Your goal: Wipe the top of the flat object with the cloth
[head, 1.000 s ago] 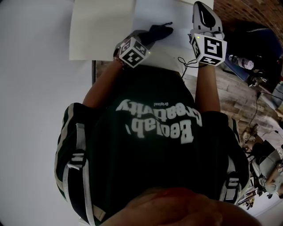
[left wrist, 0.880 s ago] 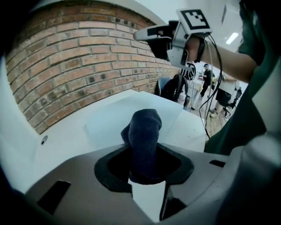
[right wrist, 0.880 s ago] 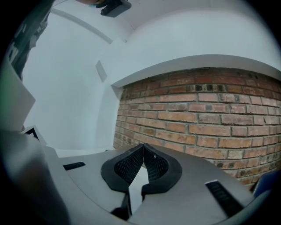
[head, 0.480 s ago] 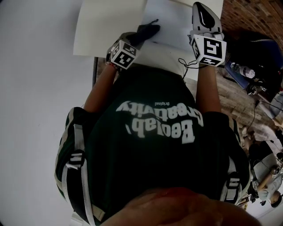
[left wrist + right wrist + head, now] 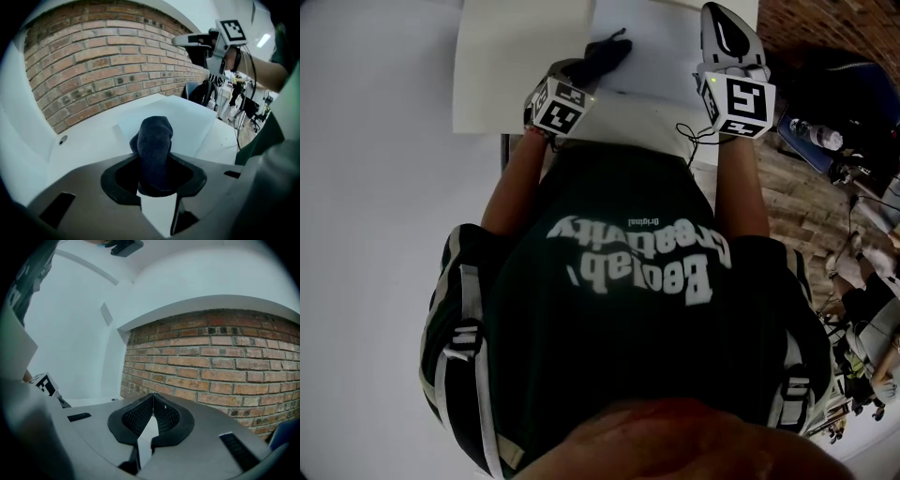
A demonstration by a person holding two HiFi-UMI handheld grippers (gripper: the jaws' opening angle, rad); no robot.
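A dark cloth [image 5: 154, 143] sticks out from between the jaws of my left gripper [image 5: 155, 180], which is shut on it. In the head view the cloth [image 5: 606, 54] lies over the near part of a white flat board [image 5: 661, 42], just ahead of the left gripper [image 5: 581, 73]. The board [image 5: 190, 124] rests on the white table under the cloth. My right gripper [image 5: 722, 21] is held over the board's right side, raised off it. Its jaws [image 5: 152, 417] are shut with nothing between them and point at the brick wall.
A cream panel [image 5: 520, 66] lies left of the white board. A brick wall [image 5: 103, 61] stands behind the table. The table's right edge drops to a brick floor with bags, a bottle [image 5: 814, 134] and cables. The person's torso fills the near side.
The left gripper has drawn the cloth leftward and a little farther away across the board. The right gripper has stayed about where it was.
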